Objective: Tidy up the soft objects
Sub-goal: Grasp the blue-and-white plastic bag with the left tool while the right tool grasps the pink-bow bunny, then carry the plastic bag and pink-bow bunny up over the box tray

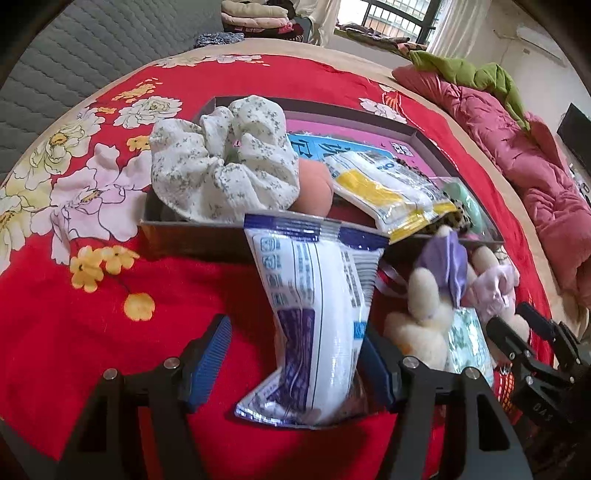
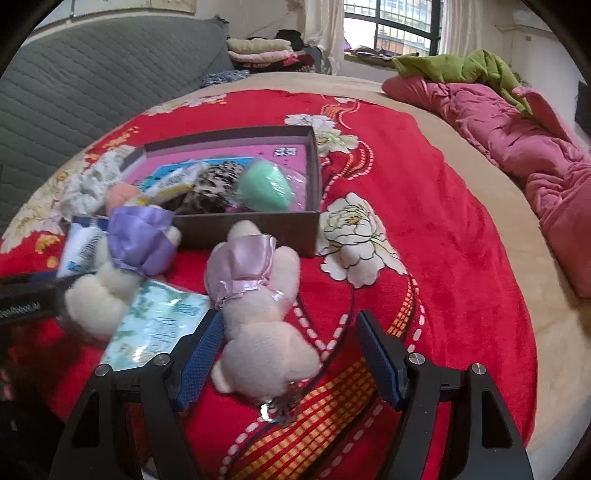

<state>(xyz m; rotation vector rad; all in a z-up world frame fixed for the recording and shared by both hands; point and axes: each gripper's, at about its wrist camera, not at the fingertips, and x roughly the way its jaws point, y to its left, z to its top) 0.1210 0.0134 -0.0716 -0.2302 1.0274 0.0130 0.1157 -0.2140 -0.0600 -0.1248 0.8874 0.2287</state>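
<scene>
A red floral blanket [image 2: 424,206] covers the bed; a grey sofa [image 2: 92,85] fills the upper left, a window [image 2: 391,26] the top. A box [image 2: 258,225] sits mid-frame. The blue-and-white packet [image 1: 317,314] lies lengthwise between the left gripper [image 1: 295,362]'s spread fingers, its top pointing at the box, its lower end partly hidden. The pink bear [image 2: 258,317] lies head-down between the right gripper [image 2: 288,354]'s open fingers. The box's contents overlap, blurred.
</scene>
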